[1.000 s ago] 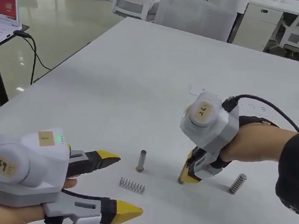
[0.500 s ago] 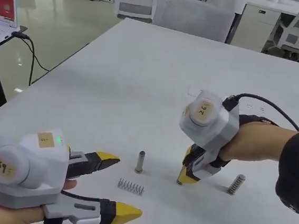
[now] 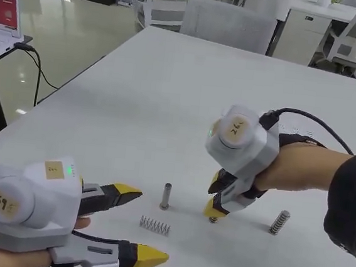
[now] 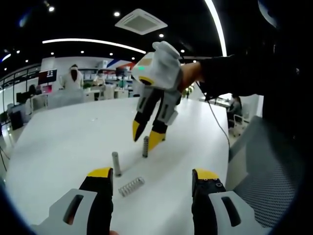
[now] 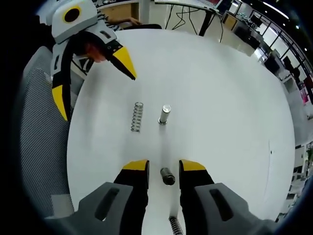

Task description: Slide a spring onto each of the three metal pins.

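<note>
First, head view: the loose spring [image 3: 155, 225] lies flat on the table [image 3: 169, 95], level with the tips of the left gripper [image 3: 154, 224], whose jaws stand wide apart; a bare pin [image 3: 166, 195] stands upright just beyond. Left gripper view: the spring's long axis slants across the jaw gap. Right gripper view: the right gripper [image 5: 165, 167], jaws slightly parted, straddles a second pin [image 5: 167, 176], unclamped; the left gripper is judged nearer the spring.

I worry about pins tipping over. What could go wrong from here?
The right gripper has its jaws close on either side of a standing pin; pulling away sideways may knock it over. The loose spring lies flat beside the bare pin, so the open left gripper reaching for it might bump that pin or roll the spring away.
</note>
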Demonstrator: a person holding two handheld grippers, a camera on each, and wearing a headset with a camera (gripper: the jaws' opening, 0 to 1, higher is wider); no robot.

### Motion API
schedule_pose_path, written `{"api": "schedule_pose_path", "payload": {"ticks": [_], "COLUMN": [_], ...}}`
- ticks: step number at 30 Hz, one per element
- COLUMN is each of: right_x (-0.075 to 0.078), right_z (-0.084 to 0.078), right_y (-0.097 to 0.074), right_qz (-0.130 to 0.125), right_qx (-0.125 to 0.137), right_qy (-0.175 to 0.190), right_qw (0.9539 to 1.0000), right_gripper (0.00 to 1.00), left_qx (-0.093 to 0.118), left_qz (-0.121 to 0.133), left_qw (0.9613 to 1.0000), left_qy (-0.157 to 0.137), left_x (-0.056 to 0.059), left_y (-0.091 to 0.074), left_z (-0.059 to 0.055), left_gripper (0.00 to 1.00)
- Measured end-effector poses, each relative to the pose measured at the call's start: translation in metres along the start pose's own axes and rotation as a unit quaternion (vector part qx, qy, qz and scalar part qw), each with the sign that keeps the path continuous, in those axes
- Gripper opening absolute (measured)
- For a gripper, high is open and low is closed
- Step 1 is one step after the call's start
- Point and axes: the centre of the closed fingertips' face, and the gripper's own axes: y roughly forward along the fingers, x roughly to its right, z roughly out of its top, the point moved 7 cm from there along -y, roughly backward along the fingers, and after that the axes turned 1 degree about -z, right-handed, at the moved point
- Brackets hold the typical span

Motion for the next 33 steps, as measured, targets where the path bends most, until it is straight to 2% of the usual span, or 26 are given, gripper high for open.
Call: {"api": "schedule_pose_path", "payload": {"ticks": [18, 33], "right_x": [-0.018, -0.034], "right_z": [0.022, 0.035], "right_y": [0.002, 0.018], "right_qz": [0.011, 0.028], "right_qx": [0.019, 0.025], "right_qy": [-0.015, -0.020], "right_qw": [0.9996, 0.9991], "right_gripper": [0.21, 0.19], "left_qx": [0.001, 0.001], "left_qz": [0.002, 0.004], "left_qw": [1.0000, 1.0000], "left_qy": [0.006, 0.006], "left_x": [0.000, -0.001], "left_y": [-0.002, -0.004], "left_z": [0.001, 0.000], "left_gripper": [0.60, 0.60]}}
